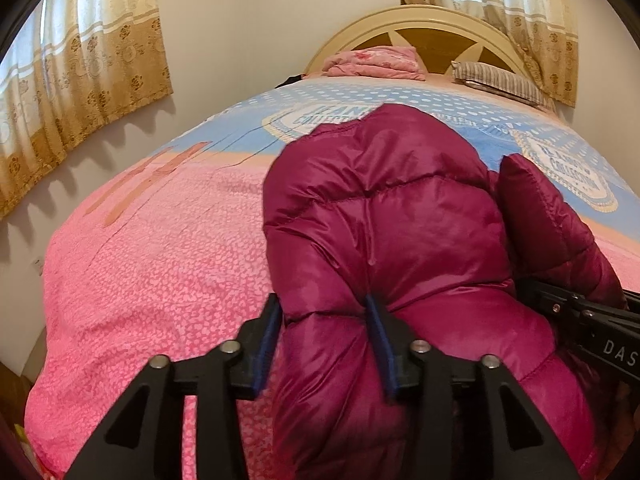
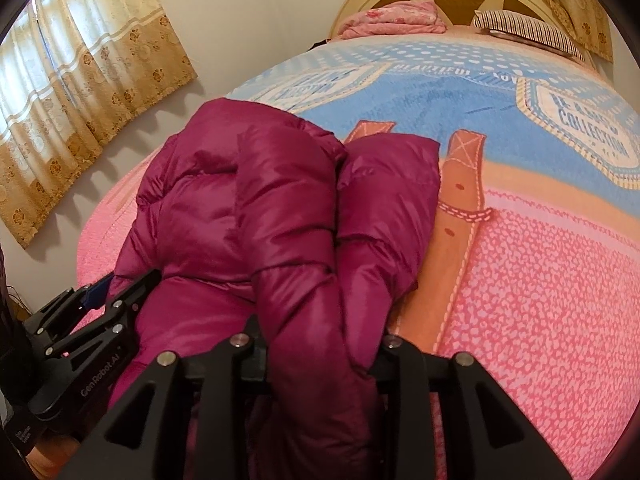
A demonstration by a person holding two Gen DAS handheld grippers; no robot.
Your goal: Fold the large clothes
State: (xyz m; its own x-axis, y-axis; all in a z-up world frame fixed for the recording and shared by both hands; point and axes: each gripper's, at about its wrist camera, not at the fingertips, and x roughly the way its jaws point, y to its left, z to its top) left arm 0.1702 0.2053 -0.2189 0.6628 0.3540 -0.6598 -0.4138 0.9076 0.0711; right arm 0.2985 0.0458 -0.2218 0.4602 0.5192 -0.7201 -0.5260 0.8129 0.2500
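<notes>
Lying lengthwise up the pink bedspread (image 1: 152,248), the magenta down jacket (image 1: 384,216) runs from the near bed edge toward the headboard (image 1: 416,24) in the left wrist view. The left gripper (image 1: 326,344) clamps a puffy fold of its near end between blue pads (image 1: 266,344); bare bedspread spreads wide to the left, up to the curtain (image 1: 80,92).

In the right wrist view the right gripper (image 2: 320,344) pinches a bunched sleeve roll of the down jacket (image 2: 248,208). Open bedspread (image 2: 540,288) stretches rightward; the left gripper (image 2: 100,296) sits low at left, against the jacket's side.
</notes>
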